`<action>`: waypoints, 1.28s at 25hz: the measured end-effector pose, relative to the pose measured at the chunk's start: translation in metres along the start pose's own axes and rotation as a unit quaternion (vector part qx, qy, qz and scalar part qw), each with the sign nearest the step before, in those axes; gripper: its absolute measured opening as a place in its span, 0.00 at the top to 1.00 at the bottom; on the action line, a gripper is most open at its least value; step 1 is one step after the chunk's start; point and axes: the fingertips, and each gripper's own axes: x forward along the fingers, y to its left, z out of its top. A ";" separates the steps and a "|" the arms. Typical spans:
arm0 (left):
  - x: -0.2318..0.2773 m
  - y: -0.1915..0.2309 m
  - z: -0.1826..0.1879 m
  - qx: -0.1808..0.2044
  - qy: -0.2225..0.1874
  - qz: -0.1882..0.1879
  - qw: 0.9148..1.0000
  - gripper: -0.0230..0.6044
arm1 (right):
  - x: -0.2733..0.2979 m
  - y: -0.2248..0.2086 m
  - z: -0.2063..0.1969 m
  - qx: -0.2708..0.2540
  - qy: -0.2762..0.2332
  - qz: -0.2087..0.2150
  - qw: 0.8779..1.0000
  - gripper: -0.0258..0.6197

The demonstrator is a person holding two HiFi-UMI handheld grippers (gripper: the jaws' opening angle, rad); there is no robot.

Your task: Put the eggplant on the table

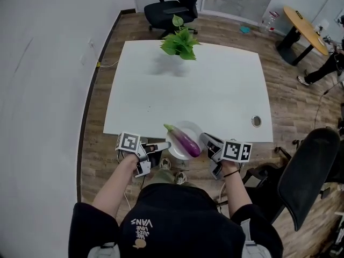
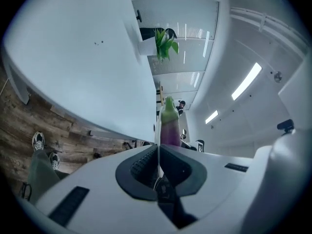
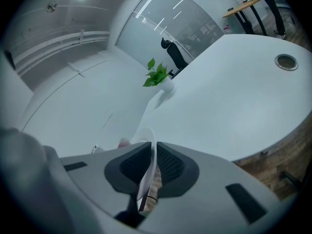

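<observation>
A purple eggplant with a green stem lies on a white plate held over the near edge of the white table. My left gripper is shut on the plate's left rim, and my right gripper is shut on its right rim. In the left gripper view the jaws clamp the thin plate seen edge-on, with the eggplant standing just beyond. The right gripper pinches the white plate in its own view; the eggplant is hidden there.
A potted green plant stands at the table's far edge, and a round cable hole sits near the front right corner. A black office chair is behind the table; another chair is at my right. A wooden round table stands far right.
</observation>
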 end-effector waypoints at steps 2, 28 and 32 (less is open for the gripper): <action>-0.001 -0.003 0.012 0.003 0.007 -0.006 1.000 0.93 | 0.008 0.001 0.008 0.001 -0.004 -0.001 1.000 0.89; 0.006 0.012 0.109 0.008 0.039 0.002 0.999 0.93 | 0.069 -0.018 0.074 0.011 -0.022 -0.016 1.000 0.89; 0.011 0.016 0.117 0.001 0.031 0.003 1.000 0.93 | 0.074 -0.024 0.083 0.004 -0.022 -0.015 1.000 0.89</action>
